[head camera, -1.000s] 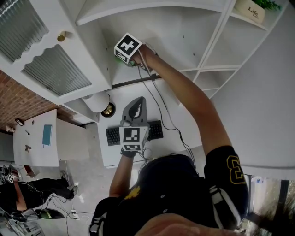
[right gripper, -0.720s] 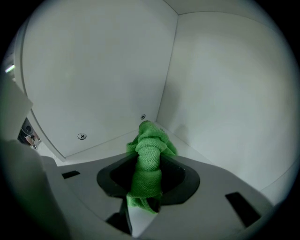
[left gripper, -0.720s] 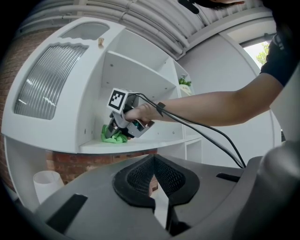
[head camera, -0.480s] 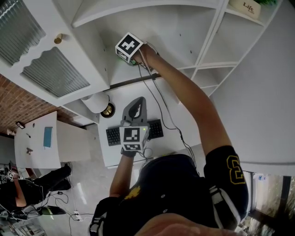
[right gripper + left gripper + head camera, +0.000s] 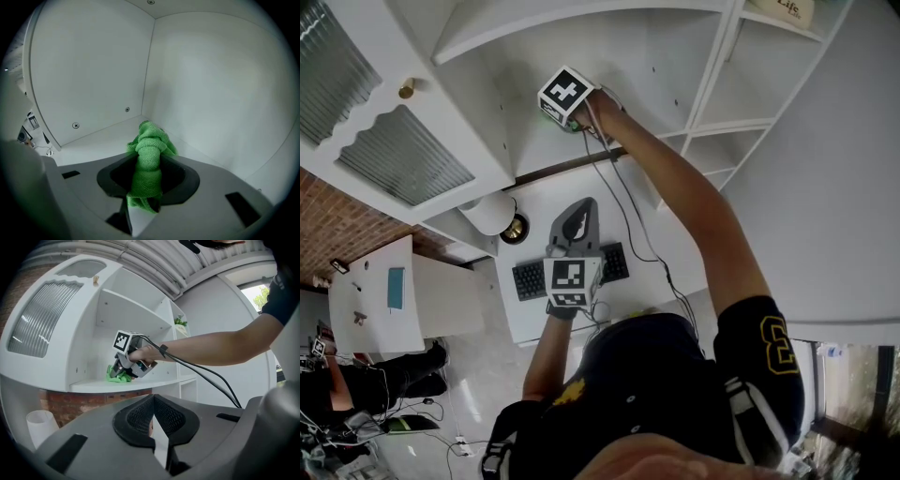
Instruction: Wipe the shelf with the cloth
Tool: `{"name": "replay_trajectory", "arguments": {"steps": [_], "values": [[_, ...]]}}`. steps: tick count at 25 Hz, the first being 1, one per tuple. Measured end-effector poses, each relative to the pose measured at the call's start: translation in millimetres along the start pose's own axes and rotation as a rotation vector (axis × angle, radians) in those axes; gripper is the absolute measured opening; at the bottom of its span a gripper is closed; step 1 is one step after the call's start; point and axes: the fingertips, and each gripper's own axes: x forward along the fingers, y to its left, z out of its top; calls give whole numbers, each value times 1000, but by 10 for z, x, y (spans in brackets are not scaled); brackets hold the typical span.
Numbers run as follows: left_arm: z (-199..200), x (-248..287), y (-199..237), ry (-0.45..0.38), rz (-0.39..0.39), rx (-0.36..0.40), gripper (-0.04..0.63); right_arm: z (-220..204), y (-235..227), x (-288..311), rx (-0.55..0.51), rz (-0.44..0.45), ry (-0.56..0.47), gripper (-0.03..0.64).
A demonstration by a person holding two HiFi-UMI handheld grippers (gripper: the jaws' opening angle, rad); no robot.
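Clamping the green cloth (image 5: 149,161) in the right gripper (image 5: 149,190), pressed its front end on the shelf (image 5: 89,140) just ahead of the jaws. Held the left gripper (image 5: 153,425) closed, empty, well apart.

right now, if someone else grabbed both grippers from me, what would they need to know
Right gripper: shut on the green cloth, with the cloth's bunched end down on the shelf close to the back corner.
Left gripper: jaws together with nothing in them, held low below the shelf and aimed up at it.
Done: the cloth is gripped and touching the board. How much has been wiped cannot be told.
Left: sweep the cloth over the rest of the board, probably from the corner outward.
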Motion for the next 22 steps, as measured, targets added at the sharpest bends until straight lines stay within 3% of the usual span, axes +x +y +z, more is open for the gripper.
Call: {"name": "replay_trajectory", "arguments": {"steps": [22], "values": [[-56, 95, -250, 8, -61, 2, 18, -430, -534, -275, 78, -105, 33, 126]]}}
